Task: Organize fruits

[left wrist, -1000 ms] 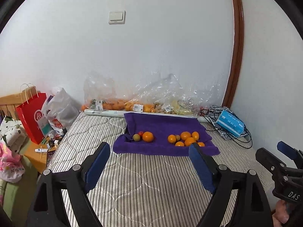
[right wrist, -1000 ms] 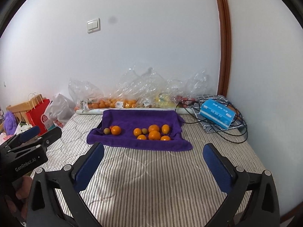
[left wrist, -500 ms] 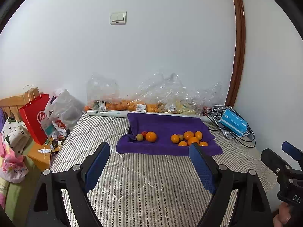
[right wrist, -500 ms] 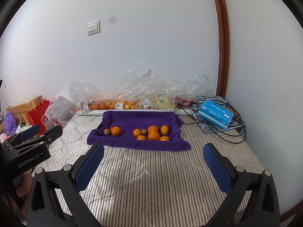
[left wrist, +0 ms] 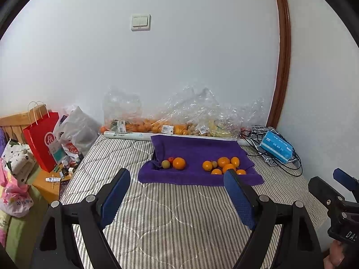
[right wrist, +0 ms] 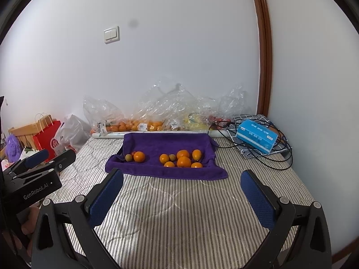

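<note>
Jaws on your left gripper [left wrist: 177, 187] and right gripper [right wrist: 181, 187] stand wide, empty
Both hover over the bed [right wrist: 179, 213], short of the purple towel [right wrist: 166, 143] carrying oranges [right wrist: 184, 161]

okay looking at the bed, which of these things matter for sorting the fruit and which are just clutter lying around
Part of the job:
- loose orange and green round fruits
- folded purple terry towel under them
- left hand-held gripper and right hand-held gripper, both open and empty

Just lying about:
- blue cardboard box
- tangled black cables
- red paper shopping bag
- clear crinkled plastic bags by the wall
</note>
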Motion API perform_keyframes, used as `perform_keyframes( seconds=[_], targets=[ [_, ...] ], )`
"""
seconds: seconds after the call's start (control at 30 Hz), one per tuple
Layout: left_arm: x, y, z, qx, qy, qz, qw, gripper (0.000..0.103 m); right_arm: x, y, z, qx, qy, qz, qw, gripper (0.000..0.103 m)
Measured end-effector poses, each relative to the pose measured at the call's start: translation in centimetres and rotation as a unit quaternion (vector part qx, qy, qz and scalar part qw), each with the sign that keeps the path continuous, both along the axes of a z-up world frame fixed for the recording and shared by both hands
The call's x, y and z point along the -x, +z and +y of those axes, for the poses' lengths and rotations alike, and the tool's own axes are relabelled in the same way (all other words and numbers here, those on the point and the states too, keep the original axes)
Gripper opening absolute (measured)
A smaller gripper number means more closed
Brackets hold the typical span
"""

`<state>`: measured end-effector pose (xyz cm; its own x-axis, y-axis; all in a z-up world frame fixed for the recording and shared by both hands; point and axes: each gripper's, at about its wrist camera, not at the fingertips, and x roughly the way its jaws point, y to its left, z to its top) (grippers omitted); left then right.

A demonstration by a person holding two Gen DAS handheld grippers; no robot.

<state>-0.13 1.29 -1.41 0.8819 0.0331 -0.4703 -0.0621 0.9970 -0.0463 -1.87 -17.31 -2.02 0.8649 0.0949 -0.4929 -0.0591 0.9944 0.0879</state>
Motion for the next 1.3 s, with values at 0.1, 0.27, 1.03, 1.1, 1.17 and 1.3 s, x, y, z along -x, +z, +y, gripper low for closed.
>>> perform_keyframes(
  seconds=[0.1,0.27,1.03,1.1,1.17,1.3],
  targets=[
    [0.05,0.06,-0.11,-0.003,0.001,-0.001,1.0000,0.085,0.05,0.03,-0.03,-0.001,0.000,-0.001,1.000,0.103],
    [0.08,0.11,-0.09,-0.001,0.003,-0.001,1.0000,0.085,-0.01,0.10,0.09,0.002,0.001,-0.001,1.000,0.103],
    [0.09,0.31,-0.05,0.001,0.005,-0.002,1.0000,0.085,0.13,0.48,0.37,0.006,0.001,-0.004,1.000,0.103],
    [0.15,0.30,-0.06,0.001,0.004,-0.003,1.0000,0.085,0.12,0.51,0.37,0.006,0.002,-0.004,1.000,0.103],
    [0.22,0.27,-0.09,0.001,0.005,-0.003,1.0000,0.085,0.18,0.54,0.41,0.008,0.003,-0.004,1.000,0.103],
    [0.21,0.30,-0.07,0.001,0.005,-0.004,1.0000,0.085,0.30,0.57,0.56,0.009,0.004,-0.005,1.000,0.103]
  ],
)
